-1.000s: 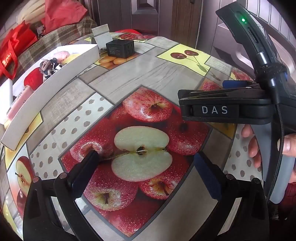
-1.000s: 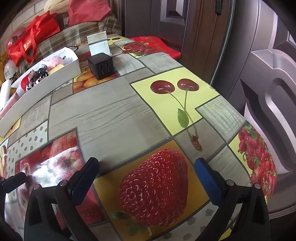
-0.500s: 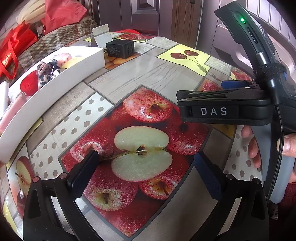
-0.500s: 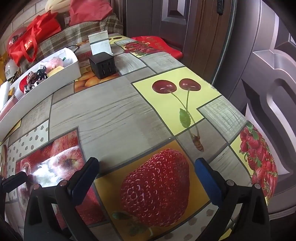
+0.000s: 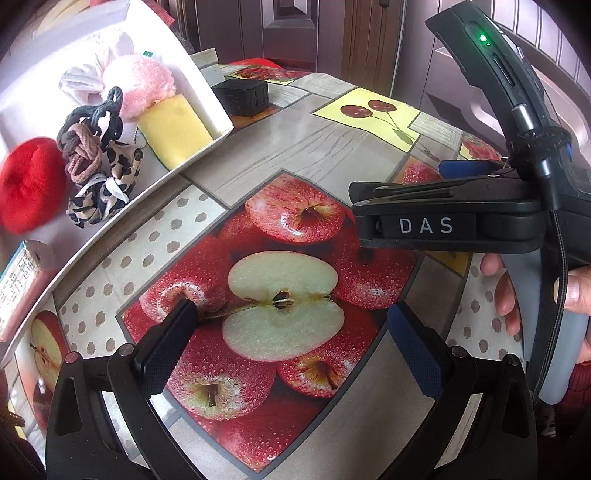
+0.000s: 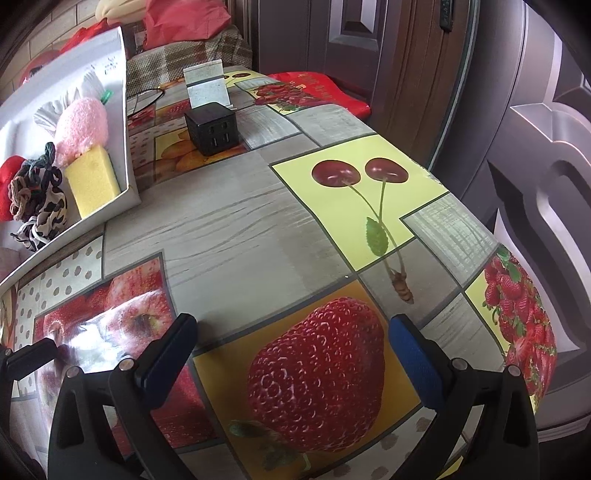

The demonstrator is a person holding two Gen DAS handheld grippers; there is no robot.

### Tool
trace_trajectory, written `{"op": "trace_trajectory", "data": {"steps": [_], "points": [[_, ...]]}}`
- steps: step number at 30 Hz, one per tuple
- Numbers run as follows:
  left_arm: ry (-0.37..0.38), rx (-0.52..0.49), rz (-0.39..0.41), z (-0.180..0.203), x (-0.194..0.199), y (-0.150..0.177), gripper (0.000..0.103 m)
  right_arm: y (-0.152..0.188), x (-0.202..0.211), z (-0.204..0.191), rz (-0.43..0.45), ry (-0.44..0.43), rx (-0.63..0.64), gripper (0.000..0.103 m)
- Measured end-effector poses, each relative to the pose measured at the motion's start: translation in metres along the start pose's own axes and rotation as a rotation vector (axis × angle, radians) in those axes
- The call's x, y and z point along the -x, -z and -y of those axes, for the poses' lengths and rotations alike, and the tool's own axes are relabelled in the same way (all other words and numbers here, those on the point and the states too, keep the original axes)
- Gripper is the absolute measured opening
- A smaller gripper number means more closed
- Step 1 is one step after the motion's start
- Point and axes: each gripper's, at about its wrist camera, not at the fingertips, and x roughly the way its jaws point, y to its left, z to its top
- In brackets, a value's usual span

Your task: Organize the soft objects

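Observation:
A white box (image 5: 207, 88) (image 6: 127, 140) is tilted up at the left, its open side toward me. Inside lie a yellow sponge (image 5: 173, 129) (image 6: 94, 177), a pink fluffy ball (image 5: 142, 83) (image 6: 83, 125), a red fluffy scrunchie (image 5: 27, 181), dark and brown hair ties (image 5: 86, 147) (image 6: 31, 184), a leopard-print scrunchie (image 5: 103, 192) (image 6: 42, 218) and white cloth (image 5: 83, 83). My left gripper (image 5: 290, 334) is open and empty over the apple print. My right gripper (image 6: 291, 343) is open and empty over the strawberry print; its body (image 5: 443, 225) shows in the left wrist view.
A black cube charger (image 6: 212, 127) (image 5: 243, 96) and a grey card stand (image 6: 205, 86) sit at the table's back. The fruit-print tablecloth (image 6: 236, 229) ends at the right edge near a door. Red bags (image 6: 177, 22) lie behind on a sofa.
The white box has tipped up and swung closer at the left, showing its contents much larger. Both grippers stay open over the same prints.

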Motion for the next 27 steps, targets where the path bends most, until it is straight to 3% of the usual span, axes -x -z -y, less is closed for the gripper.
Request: {"op": "trace_trajectory", "data": {"steps": [27], "points": [[0.001, 0.000, 0.000, -0.0012, -0.0018, -0.0009, 0.102, -0.0011, -0.0024, -0.0014, -0.001, -0.017, 0.004, 0.103]]}}
